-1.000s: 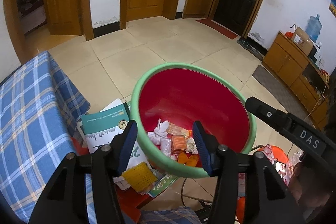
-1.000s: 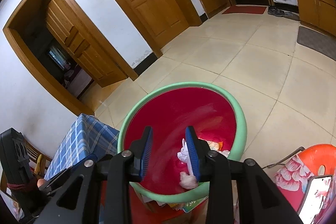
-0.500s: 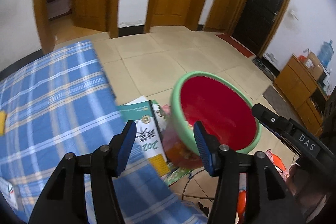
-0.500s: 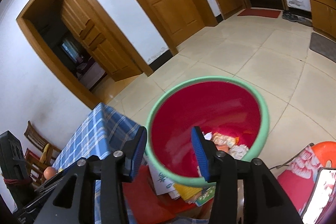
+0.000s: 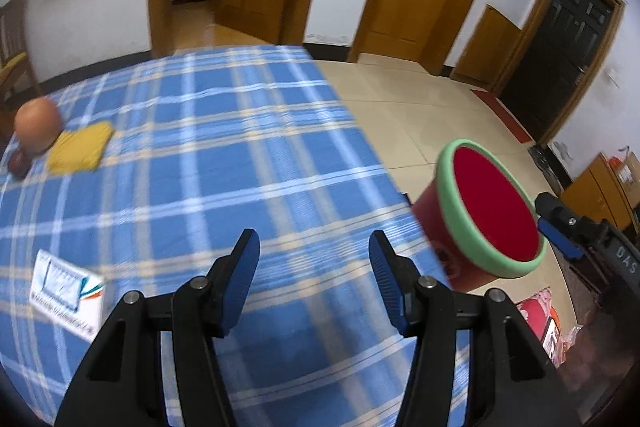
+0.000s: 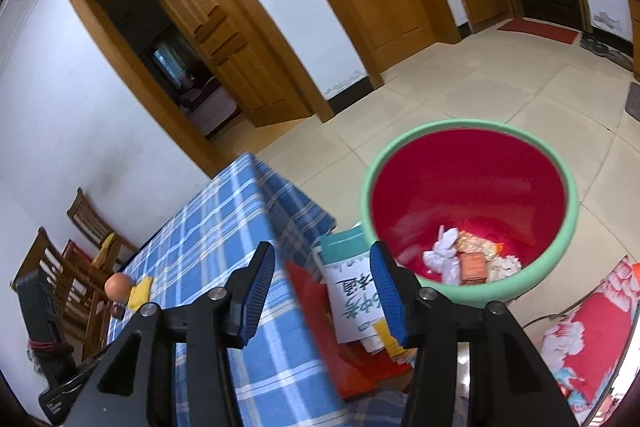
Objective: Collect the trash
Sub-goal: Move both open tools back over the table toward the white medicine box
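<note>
A red bin with a green rim (image 6: 568,187) stands on the floor beside the table; crumpled paper and wrappers (image 6: 464,261) lie at its bottom. It also shows at the right of the left wrist view (image 5: 448,183). My left gripper (image 5: 314,259) is open and empty above the blue plaid tablecloth (image 5: 224,155). A white printed packet (image 5: 66,293) lies on the cloth at the left. My right gripper (image 6: 322,281) is open and empty, above the table edge and left of the bin.
A yellow pad (image 5: 80,147) and an orange-brown round object (image 5: 38,125) sit at the table's far left. Books and papers (image 6: 352,291) lie stacked between table and bin. Wooden chairs (image 6: 76,259) stand behind the table. A red floral stool (image 6: 592,331) is at right.
Both grippers have swung left, away from the bin and toward the table. The left wrist view now looks over the tablecloth. The right gripper's jaws have widened after trash dropped into the bin.
</note>
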Available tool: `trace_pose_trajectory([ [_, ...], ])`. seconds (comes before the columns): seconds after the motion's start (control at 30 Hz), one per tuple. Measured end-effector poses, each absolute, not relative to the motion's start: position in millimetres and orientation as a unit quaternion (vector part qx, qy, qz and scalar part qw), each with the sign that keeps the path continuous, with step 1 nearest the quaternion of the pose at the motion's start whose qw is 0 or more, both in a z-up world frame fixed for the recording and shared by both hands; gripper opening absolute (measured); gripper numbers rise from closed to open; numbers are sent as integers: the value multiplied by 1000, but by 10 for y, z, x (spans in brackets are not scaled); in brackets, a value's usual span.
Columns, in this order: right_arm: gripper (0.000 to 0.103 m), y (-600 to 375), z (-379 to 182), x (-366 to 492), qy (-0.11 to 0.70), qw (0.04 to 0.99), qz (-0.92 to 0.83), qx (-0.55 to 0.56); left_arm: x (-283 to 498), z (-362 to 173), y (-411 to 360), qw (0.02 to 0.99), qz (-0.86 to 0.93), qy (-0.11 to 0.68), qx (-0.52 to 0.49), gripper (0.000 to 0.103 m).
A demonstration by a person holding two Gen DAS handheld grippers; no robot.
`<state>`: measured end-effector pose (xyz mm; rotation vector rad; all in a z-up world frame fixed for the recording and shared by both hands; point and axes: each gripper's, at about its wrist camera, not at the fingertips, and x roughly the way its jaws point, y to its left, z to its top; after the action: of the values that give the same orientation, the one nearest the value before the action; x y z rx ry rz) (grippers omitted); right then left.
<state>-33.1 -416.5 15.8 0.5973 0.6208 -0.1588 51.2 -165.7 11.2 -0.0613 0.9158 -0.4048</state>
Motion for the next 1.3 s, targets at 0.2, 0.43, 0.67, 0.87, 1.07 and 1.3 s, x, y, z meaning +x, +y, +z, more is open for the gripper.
trace_pose_trajectory([
  [0.2,54,-3914,157,-288,311,906,-58,280,458,1,-1297,876,-168,450,-47,57],
  [0.43,55,-3648,143,-225,324,907,-37,267,366,-117,-938,872,-144,464,-64,57],
  [0.67,55,-3417,116,-166,336,906,-17,256,288,-250,-587,867,-108,480,-74,57],
  [0.87,55,-3317,86,-142,343,904,-11,253,232,-351,-236,869,-73,482,-87,57],
  [1.07,55,-3225,61,-107,350,903,-6,247,214,-371,46,877,-36,473,-82,57],
  [1.3,55,-3124,27,-68,358,902,2,241,246,-366,354,879,5,467,-93,57],
])
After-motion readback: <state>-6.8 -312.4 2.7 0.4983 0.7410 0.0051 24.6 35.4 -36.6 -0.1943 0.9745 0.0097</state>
